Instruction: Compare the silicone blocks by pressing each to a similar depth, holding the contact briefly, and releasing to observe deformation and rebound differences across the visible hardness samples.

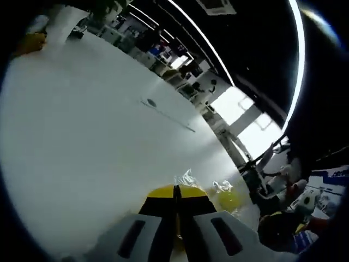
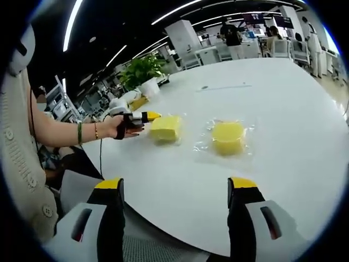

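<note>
Your left hand-held gripper [image 2: 154, 115] has its jaws closed together, gripping nothing, and its yellow tips touch the side of the square block [image 2: 166, 129], which sits on the white bench [image 2: 283, 103] near the edge closest to you. The round block [image 2: 228, 137] lies just beside it along that same edge, still in its clear wrap. Your right hand-held gripper [image 2: 177, 188] is wide open and empty, held back off the bench edge; the round block is straight ahead of it, so I judge that one nearer for the right.
</note>
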The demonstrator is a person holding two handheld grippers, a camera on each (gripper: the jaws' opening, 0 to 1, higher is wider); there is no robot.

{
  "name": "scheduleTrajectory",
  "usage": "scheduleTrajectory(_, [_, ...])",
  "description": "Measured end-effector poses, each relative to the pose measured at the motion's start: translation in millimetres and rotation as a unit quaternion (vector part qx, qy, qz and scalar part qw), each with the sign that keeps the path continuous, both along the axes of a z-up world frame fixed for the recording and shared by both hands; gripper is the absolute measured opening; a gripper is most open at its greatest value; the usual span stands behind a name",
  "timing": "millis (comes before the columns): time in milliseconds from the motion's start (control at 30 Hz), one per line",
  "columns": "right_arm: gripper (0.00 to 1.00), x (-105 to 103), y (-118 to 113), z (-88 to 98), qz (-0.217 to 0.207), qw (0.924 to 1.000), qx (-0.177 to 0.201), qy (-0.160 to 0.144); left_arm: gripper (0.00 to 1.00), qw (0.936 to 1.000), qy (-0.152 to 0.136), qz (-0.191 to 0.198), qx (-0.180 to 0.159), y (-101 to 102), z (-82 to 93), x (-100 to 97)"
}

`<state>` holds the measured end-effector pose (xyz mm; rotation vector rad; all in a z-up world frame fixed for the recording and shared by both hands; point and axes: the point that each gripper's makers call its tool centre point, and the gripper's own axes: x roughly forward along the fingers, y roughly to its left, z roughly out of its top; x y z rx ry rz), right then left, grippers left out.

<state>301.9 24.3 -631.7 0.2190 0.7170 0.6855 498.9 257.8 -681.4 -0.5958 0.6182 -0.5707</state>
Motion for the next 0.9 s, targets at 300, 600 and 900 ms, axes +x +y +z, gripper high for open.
scheduleTrajectory(300, [0.71,-3.7,4.4,8.7,0.008,0.9998,0.010,-0.016,0.00,0.9681,-0.139,-0.088,0.189,-18.2,41.5,-12.4])
scheduleTrajectory(600, [0.71,-8.9,2.0,24.2,0.008,0.9989,0.018,-0.043,0.00,0.9240,-0.223,-0.152,0.271,-55.3,67.5,-30.0])
scheduleTrajectory(900, [0.71,-14.2,-0.1,38.7,0.012,0.9974,0.021,-0.068,0.00,0.9402,-0.206,-0.150,0.226,-68.7,90.6,-44.2])
